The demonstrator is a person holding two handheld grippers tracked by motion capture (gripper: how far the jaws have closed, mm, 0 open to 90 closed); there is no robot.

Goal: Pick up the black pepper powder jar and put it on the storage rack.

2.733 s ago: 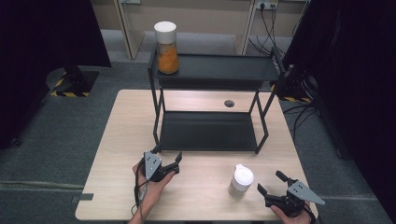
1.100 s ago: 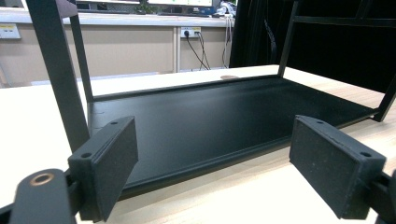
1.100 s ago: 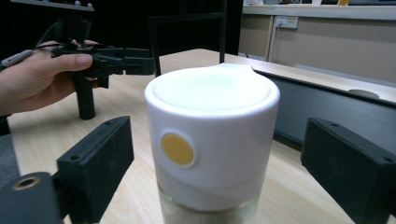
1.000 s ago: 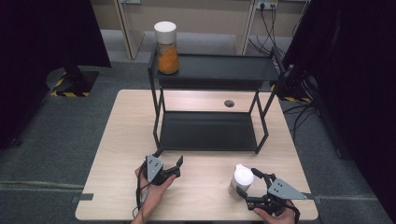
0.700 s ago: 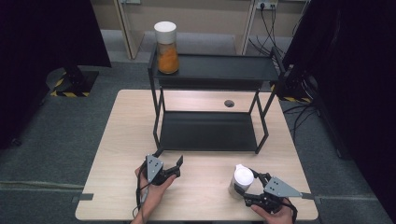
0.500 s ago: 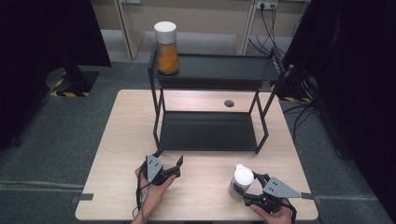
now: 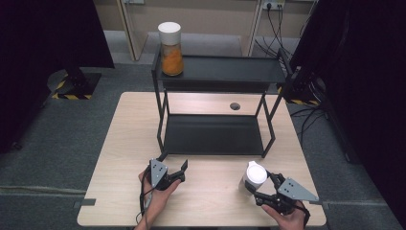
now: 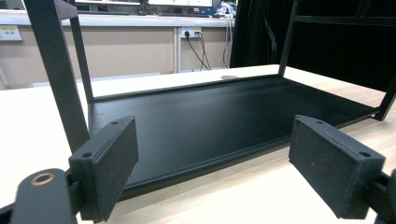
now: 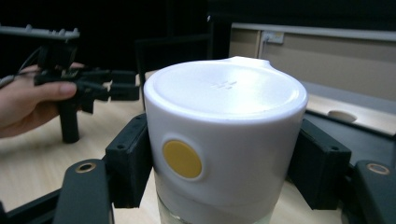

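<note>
Since 2.7 seconds back, my right gripper (image 7: 261,188) has slid toward ten o'clock; its jaws now pinch the white-lidded jar (image 9: 224,140). Left gripper (image 7: 176,173) rests level, spread.

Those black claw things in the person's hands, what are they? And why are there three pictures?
They are grabbing tools, one in each hand. One picture looks down from above the table. The other two come from small cameras riding on each tool. The left gripper is open and holds nothing; it faces the black shelf rack. The right gripper has its jaws on both sides of a white-lidded bottle standing on the table. Another jar, with orange stuff inside, stands on the rack's top shelf.
</note>
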